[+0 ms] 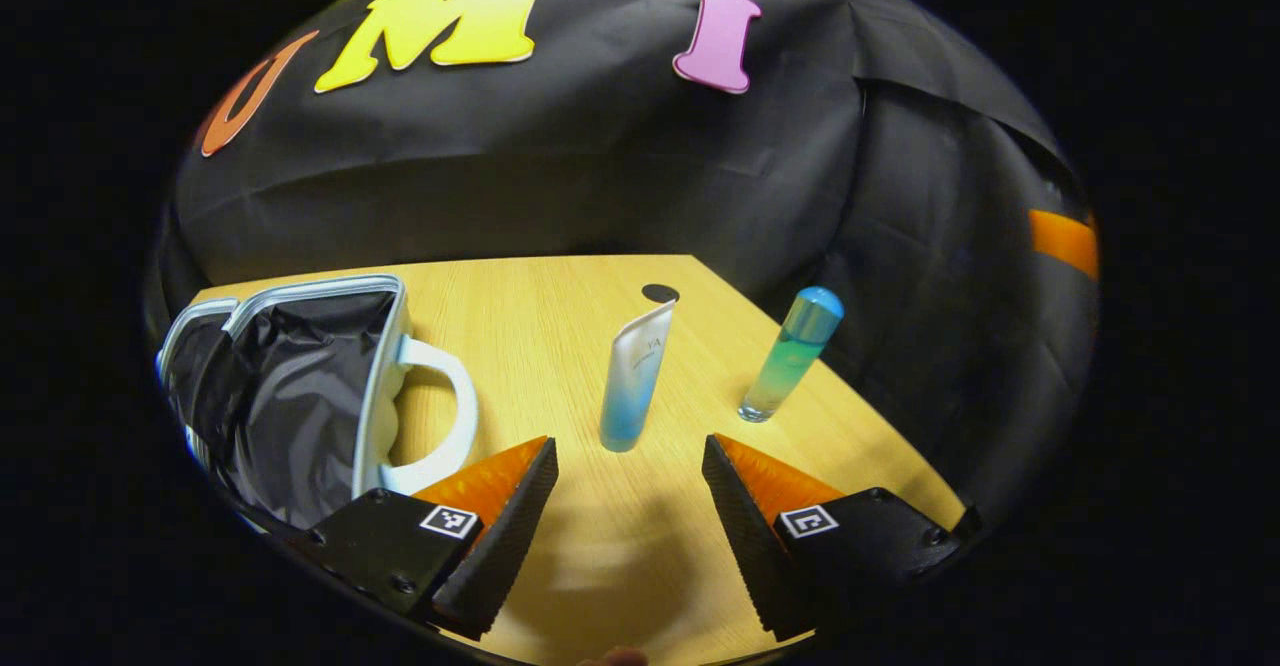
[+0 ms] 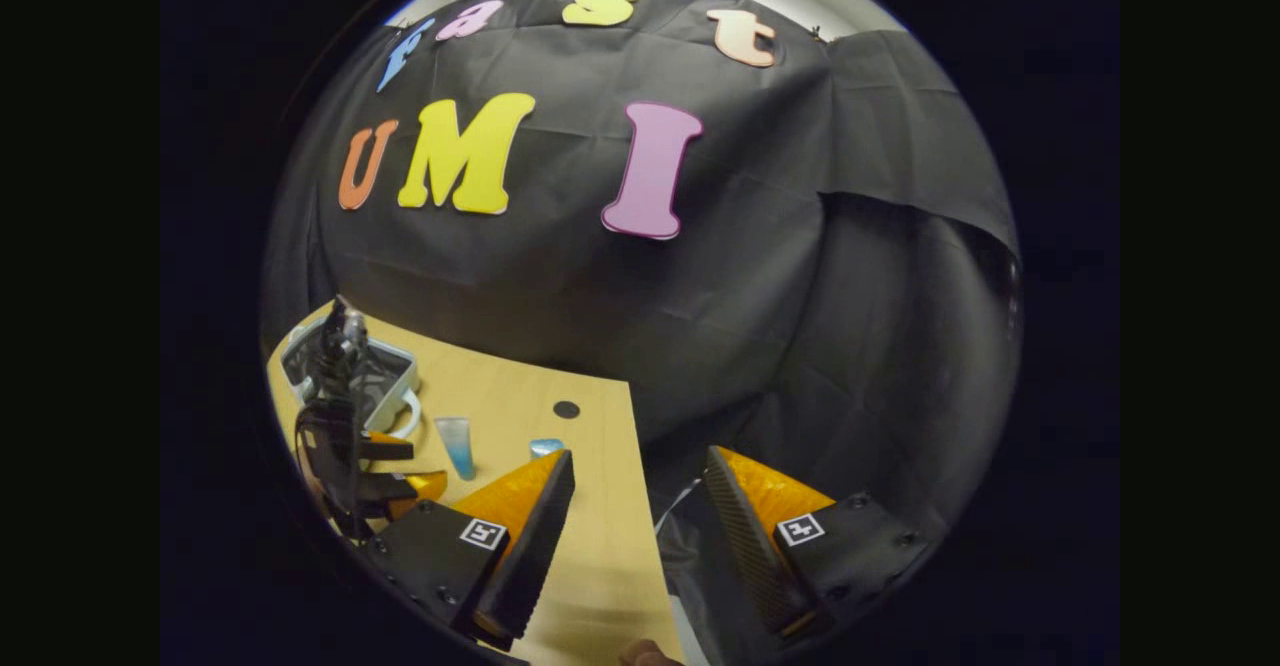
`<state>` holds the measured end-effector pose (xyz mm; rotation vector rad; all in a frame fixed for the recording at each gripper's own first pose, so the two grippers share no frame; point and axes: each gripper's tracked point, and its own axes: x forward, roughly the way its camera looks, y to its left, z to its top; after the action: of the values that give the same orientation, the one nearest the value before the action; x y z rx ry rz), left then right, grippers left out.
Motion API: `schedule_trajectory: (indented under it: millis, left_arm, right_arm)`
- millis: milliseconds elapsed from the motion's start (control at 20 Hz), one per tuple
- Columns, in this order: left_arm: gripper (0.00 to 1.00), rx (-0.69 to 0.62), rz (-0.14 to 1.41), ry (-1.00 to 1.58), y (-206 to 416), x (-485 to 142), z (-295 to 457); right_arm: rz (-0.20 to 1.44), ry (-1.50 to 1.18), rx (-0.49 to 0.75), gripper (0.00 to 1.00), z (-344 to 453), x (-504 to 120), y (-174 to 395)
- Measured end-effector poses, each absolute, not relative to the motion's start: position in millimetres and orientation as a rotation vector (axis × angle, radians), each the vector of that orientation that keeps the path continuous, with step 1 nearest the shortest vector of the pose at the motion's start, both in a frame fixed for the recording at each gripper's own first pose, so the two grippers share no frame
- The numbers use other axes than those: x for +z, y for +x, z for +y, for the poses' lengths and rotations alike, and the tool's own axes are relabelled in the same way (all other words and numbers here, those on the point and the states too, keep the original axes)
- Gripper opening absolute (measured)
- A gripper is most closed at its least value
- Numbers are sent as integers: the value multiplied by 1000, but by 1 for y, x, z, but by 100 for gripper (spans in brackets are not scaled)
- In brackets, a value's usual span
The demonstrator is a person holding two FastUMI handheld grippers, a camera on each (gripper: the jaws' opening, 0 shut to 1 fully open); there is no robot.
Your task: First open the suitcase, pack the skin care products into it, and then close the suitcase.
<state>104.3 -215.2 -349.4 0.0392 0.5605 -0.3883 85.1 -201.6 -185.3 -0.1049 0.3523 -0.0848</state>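
On the wooden surface (image 1: pixel 560 346) the suitcase (image 1: pixel 300 396) lay open at the left, its dark lining showing. Beside it a tube (image 1: pixel 633 376) and a bottle (image 1: pixel 790 356) stood upright, apart. Left hand-held gripper (image 1: pixel 628 486) hung wide open, holding nothing; right hand-held gripper (image 2: pixel 640 506) likewise gaped empty.

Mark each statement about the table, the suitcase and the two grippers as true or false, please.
1. The suitcase is open. True.
2. The tube lies flat on the table. False: it stands upright.
3. The left gripper is shut on the tube. False: it is open, and the tube stands beyond its fingertips.
4. The bottle stands to the right of the tube in the left gripper view. True.
5. The right gripper holds the bottle. False: it is open and holds nothing.
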Motion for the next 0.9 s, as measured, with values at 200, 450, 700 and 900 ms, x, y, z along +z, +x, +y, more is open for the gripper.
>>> schedule_trajectory:
  millis: [200, 450, 700, 900]
  left_arm:
    - [93, -360, 556, 75, 133, -373, -232]
    - [90, -345, 551, 69, 155, -385, -238]
    - [70, -327, 554, 77, 161, -392, -233]
    - [46, -357, 568, 110, 159, -394, -235]
  right_arm:
    - [397, -98, -74, 80, -225, -216, 71]
    - [455, -96, -54, 80, -235, -244, 66]
    - [468, -61, 38, 80, -206, -264, 70]
    - [464, -75, 58, 80, -194, -268, 74]
